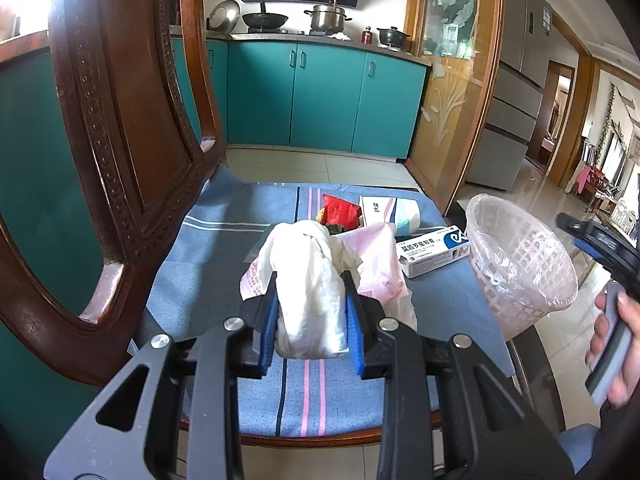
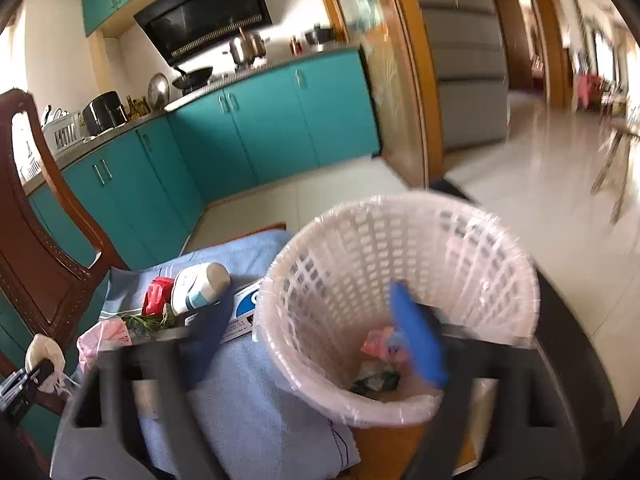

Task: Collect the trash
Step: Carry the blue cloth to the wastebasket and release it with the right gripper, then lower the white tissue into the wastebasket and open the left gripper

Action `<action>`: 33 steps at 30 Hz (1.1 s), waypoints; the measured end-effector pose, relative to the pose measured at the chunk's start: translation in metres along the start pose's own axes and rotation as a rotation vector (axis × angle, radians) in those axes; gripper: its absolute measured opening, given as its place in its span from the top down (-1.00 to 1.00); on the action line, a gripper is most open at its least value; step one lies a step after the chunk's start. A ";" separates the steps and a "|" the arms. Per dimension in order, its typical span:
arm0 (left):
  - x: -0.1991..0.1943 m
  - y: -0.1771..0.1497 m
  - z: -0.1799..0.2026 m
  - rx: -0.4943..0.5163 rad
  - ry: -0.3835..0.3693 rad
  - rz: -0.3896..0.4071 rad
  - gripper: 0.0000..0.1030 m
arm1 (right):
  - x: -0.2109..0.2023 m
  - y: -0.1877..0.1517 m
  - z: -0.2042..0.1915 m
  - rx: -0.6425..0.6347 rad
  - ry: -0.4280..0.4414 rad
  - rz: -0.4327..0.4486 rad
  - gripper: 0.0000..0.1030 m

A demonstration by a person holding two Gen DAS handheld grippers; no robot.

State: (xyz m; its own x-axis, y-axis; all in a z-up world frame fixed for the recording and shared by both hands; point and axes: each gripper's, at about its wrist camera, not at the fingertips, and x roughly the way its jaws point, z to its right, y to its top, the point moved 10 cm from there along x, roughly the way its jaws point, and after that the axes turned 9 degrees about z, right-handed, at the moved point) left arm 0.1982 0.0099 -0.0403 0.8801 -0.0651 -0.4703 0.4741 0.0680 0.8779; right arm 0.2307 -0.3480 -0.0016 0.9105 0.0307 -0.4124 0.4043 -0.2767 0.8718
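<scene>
My left gripper (image 1: 310,280) is shut on a crumpled white paper wad (image 1: 312,296), held just above the blue towel (image 1: 216,252) on the chair seat. A pink plastic bag (image 1: 380,268) lies under and beside the wad. The white lattice basket (image 2: 400,264) with a clear liner stands at the seat's right edge; a pink wrapper (image 2: 380,344) and a dark wrapper (image 2: 376,380) lie inside. My right gripper (image 2: 292,320) is open and blurred, straddling the basket's near left rim, its blue pad (image 2: 418,340) inside the basket and holding nothing.
On the towel behind the wad lie a red packet (image 1: 340,210), a white bottle (image 1: 402,212) and a white-and-blue medicine box (image 1: 434,250). The carved wooden chair back (image 1: 112,140) rises at left. Teal kitchen cabinets (image 1: 320,96) stand beyond, with tiled floor to the right.
</scene>
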 end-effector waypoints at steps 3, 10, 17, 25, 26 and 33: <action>0.001 -0.001 0.001 0.004 0.002 -0.003 0.42 | -0.017 -0.002 -0.022 -0.030 0.041 0.023 -0.67; 0.005 -0.003 0.000 0.003 0.007 -0.013 0.41 | -0.035 -0.024 -0.067 -0.139 0.097 0.002 -0.67; 0.009 -0.007 0.003 0.008 0.009 -0.027 0.41 | -0.034 -0.024 -0.072 -0.145 0.096 -0.007 -0.67; 0.012 -0.011 0.011 0.029 0.009 -0.038 0.41 | -0.037 -0.025 -0.072 -0.149 0.105 -0.011 -0.67; 0.013 -0.011 0.013 0.035 0.008 -0.039 0.41 | -0.037 -0.023 -0.071 -0.143 0.104 -0.006 -0.67; 0.020 -0.006 0.066 0.039 -0.141 -0.039 0.41 | -0.052 0.004 -0.041 -0.050 0.052 0.111 -0.67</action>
State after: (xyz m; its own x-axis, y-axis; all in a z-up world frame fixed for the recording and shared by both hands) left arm 0.2113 -0.0579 -0.0490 0.8476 -0.2061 -0.4889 0.5039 0.0237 0.8635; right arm 0.1888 -0.3110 0.0347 0.9527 0.0530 -0.2991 0.3031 -0.2328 0.9241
